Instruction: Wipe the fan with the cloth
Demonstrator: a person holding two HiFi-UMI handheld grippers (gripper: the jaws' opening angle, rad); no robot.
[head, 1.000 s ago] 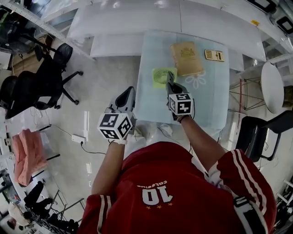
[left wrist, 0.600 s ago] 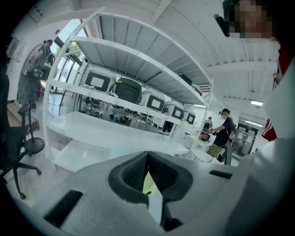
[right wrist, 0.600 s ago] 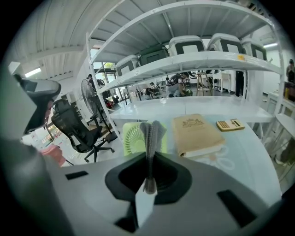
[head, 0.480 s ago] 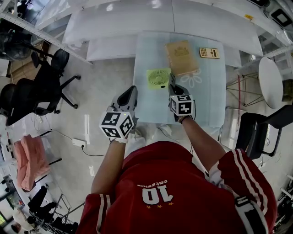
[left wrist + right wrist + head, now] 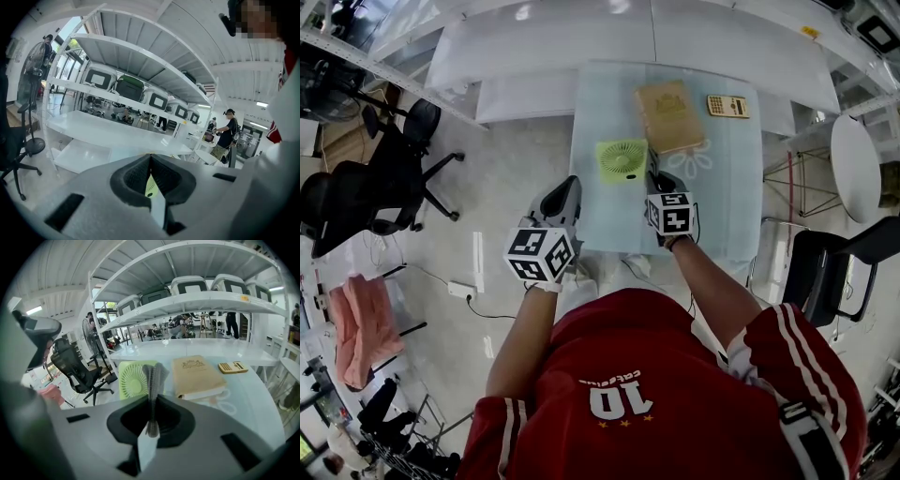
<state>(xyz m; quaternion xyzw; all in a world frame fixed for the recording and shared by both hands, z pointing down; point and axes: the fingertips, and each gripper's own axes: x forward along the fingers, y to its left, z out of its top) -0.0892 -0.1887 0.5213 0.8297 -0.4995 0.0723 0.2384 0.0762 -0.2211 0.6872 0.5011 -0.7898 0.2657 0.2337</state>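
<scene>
A green fan (image 5: 622,160) is seen lying flat on the pale glass counter (image 5: 722,187), near its left edge, grille up. A tan book (image 5: 668,117) lies just beside it on the right, and a small calculator (image 5: 727,105) is set further right, apart from the book.

The right claw (image 5: 651,178) is held over the counter at the fan's near right corner. Whether the fan is touched cannot be told from the head view. In the right gripper view the jaws are seen pressed together, the ribbed pads (image 5: 156,373) meeting along their length, and nothing is gripped between them. The fan's grille is seen just behind and left of the tips, the book to the right.

The left claw (image 5: 565,199) is held off the counter's left edge, above the floor, and is pointed toward the counter. In the left gripper view its jaws are likewise closed on nothing. Only a thin slit is left below the pads, and a sliver of the green fan is glimpsed through it.

No cloth is held in either claw. A black chair (image 5: 412,141) stands on the floor well to the left, and pink fabric (image 5: 356,323) hangs at the far left.
</scene>
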